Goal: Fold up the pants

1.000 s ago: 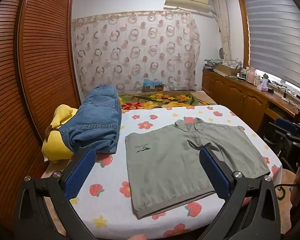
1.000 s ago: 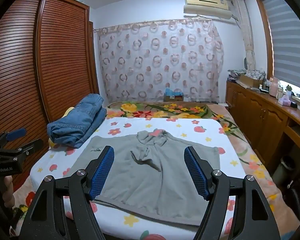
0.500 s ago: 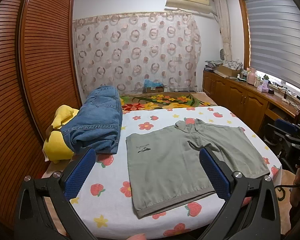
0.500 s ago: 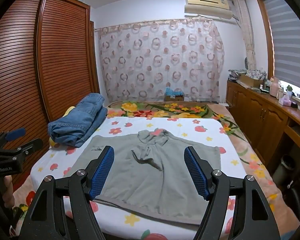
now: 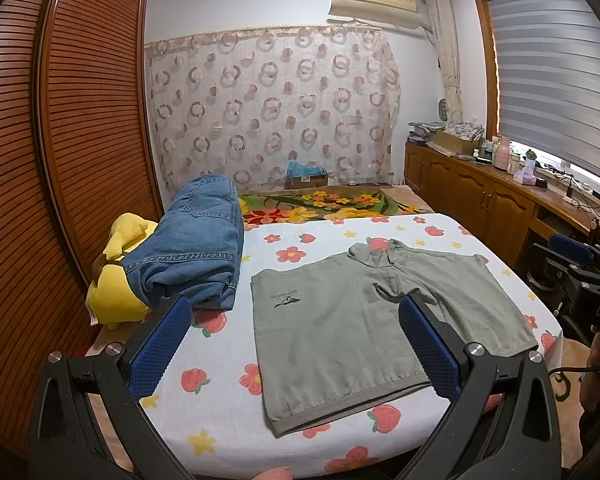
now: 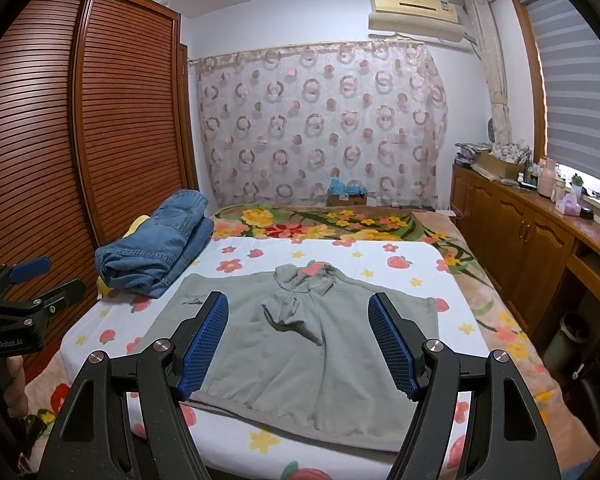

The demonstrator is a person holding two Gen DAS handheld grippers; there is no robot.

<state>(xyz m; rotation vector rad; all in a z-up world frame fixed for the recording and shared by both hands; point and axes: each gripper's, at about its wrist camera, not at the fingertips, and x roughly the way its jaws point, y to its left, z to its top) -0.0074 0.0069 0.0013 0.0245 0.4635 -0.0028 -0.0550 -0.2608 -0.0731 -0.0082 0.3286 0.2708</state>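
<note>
Grey-green shorts (image 5: 356, 320) lie spread flat on the bed, waistband toward me, legs pointing away, with a bunched crotch in the middle; they also show in the right wrist view (image 6: 300, 344). My left gripper (image 5: 294, 322) is open and empty, held above the near left part of the bed. My right gripper (image 6: 298, 318) is open and empty, held above the near edge over the shorts. Neither touches the cloth. The right gripper also shows at the right edge of the left wrist view (image 5: 580, 280), and the left gripper at the left edge of the right wrist view (image 6: 24, 300).
Folded blue jeans (image 5: 192, 252) rest on a yellow plush toy (image 5: 116, 288) at the bed's left side. The bed sheet (image 5: 220, 364) is white with fruit and flower prints. A wooden wardrobe (image 5: 60, 160) stands left, wooden cabinets (image 5: 480, 204) right.
Both views have shifted very slightly; the shorts and jeans have not moved. Both grippers stay open.
</note>
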